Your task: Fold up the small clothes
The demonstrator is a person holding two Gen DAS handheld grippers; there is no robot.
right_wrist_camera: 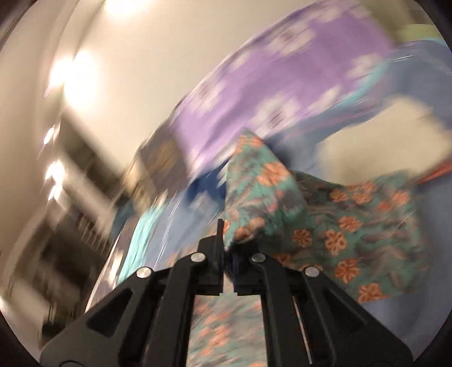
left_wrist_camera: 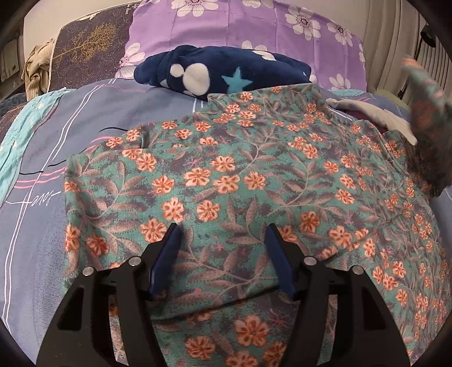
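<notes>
A teal garment with orange flowers lies spread on the bed. My left gripper is open, its blue-padded fingers just above the garment's near part, holding nothing. My right gripper is shut on a corner of the same floral garment and holds it lifted off the bed. The right wrist view is blurred by motion. The lifted part also shows at the right edge of the left wrist view.
A grey-blue bedsheet covers the bed. A navy fleece blanket with stars lies behind the garment, before a purple flowered pillow. A pale cloth lies at the right. A dark pillow stands at back left.
</notes>
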